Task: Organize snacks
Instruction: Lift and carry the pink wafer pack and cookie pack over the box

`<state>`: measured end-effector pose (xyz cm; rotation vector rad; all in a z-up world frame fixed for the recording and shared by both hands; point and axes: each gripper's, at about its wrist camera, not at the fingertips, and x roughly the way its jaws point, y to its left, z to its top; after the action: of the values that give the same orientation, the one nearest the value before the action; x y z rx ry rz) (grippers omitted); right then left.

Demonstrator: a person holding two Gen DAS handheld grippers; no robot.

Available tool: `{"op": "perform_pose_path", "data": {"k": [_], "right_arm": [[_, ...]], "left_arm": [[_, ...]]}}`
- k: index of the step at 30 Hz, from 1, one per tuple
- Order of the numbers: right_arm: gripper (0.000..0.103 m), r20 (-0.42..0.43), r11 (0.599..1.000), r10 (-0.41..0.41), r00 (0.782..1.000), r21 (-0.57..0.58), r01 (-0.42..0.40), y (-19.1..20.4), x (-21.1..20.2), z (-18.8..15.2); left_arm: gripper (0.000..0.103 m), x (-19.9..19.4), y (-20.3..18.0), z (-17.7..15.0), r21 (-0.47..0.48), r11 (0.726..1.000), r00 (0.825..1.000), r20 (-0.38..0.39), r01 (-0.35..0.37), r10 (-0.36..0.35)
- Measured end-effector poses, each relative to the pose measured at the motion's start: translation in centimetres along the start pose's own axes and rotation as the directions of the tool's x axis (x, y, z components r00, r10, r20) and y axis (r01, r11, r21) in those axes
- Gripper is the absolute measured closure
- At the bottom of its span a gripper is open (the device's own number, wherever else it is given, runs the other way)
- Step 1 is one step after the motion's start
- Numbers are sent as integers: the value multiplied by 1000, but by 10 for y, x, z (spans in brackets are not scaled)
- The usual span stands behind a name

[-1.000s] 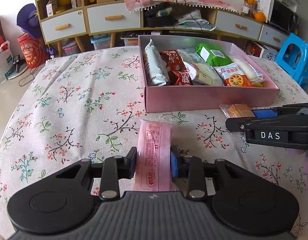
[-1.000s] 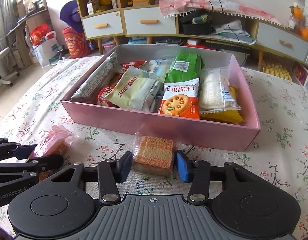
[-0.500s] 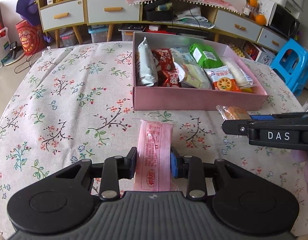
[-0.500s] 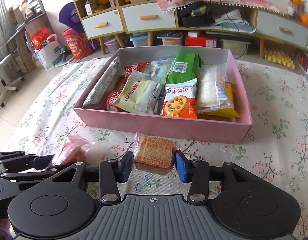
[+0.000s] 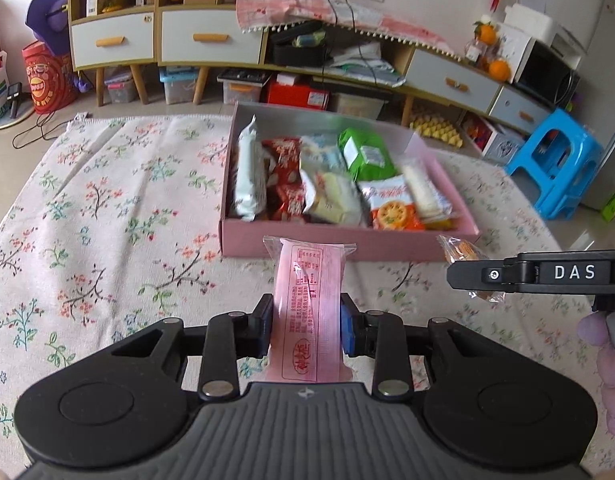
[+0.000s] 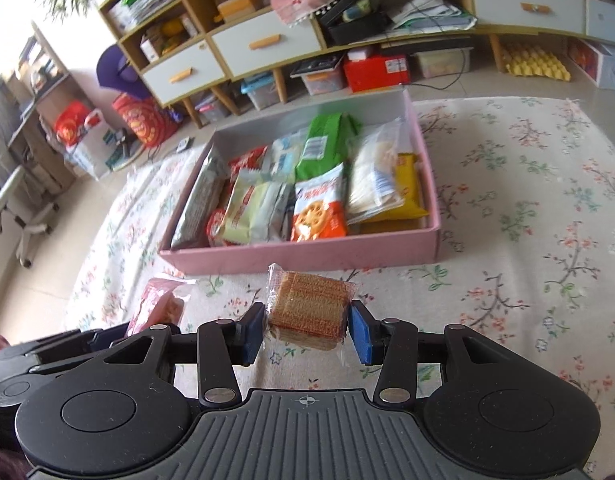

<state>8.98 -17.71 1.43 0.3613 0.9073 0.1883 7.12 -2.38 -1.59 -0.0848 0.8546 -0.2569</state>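
Your left tongs (image 5: 306, 322) are clamped on the pink pack (image 5: 307, 304), pads on both its long sides; it juts up toward frame centre, clear of the floral surface (image 5: 107, 216). Your right tongs (image 6: 306, 330) are clamped on the wafer pack (image 6: 309, 308), centre-low in frame, also off the surface. The pink box (image 6: 307, 254), full of snacks, sits just beyond both packs, mid-frame in each view.

the left gripper (image 5: 306, 328) clamps a pink packet (image 5: 307, 304) above the floral cloth (image 5: 107, 220). beyond it sits the pink box (image 5: 347, 244) of snacks. at right, the right gripper (image 5: 547, 274) grips a wafer pack (image 5: 461, 250).
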Motion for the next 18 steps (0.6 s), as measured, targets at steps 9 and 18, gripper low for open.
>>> {"op": "perform_pose_path", "data": {"k": [9, 18], "right_arm": [[60, 43, 996, -18, 999, 86, 15, -21, -9, 23], [60, 93, 994, 12, 996, 104, -22, -24, 12, 61]], "left_arm": [[74, 5, 5, 24, -31, 999, 998, 54, -14, 15], [74, 33, 7, 58, 24, 999, 995, 93, -46, 44]]}}
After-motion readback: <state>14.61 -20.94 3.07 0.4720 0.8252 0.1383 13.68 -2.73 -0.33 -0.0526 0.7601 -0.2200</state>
